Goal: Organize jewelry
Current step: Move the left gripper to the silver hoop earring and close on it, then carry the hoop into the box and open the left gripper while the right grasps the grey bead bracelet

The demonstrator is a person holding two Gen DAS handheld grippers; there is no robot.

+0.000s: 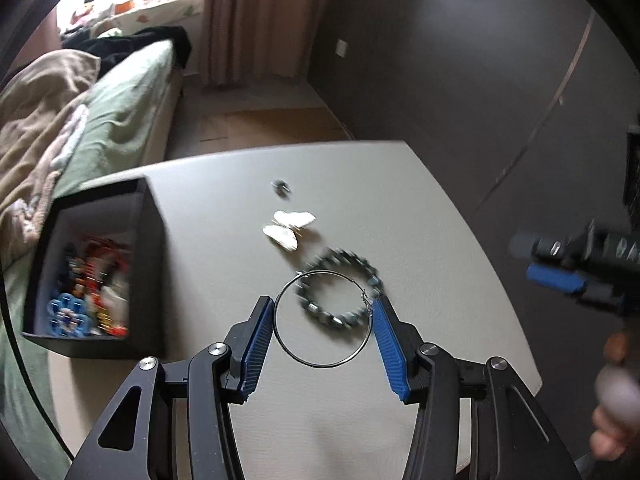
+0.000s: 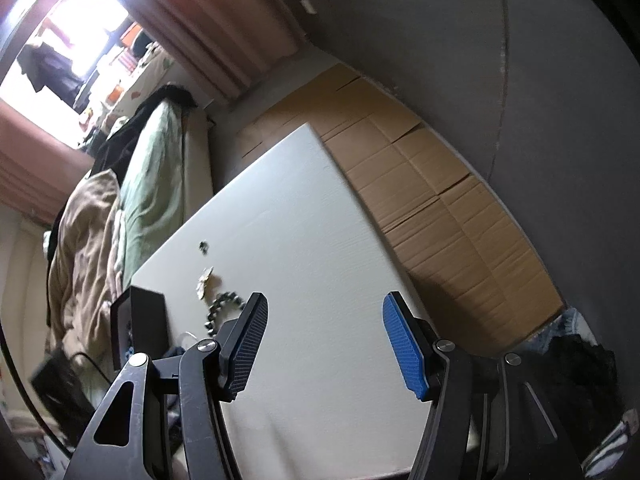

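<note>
Black hand-held gripper (image 1: 323, 306), blue pads (image 1: 257, 350)

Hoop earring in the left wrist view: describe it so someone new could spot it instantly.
Start at the pale table, with the black box of colourful jewelry on its left. Between the blue pads of the left gripper sits the hoop earring, its sides against both pads. It is a single thin bare wire ring, unlike the chunky dark beaded bracelet it overlaps or the white butterfly piece beyond.

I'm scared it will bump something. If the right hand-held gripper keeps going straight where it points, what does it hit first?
Probably just the bare white table. Nothing lies between the right hand-held gripper fingers, and the beaded bracelet sits off to its left side. Depth is hard to judge.
</note>
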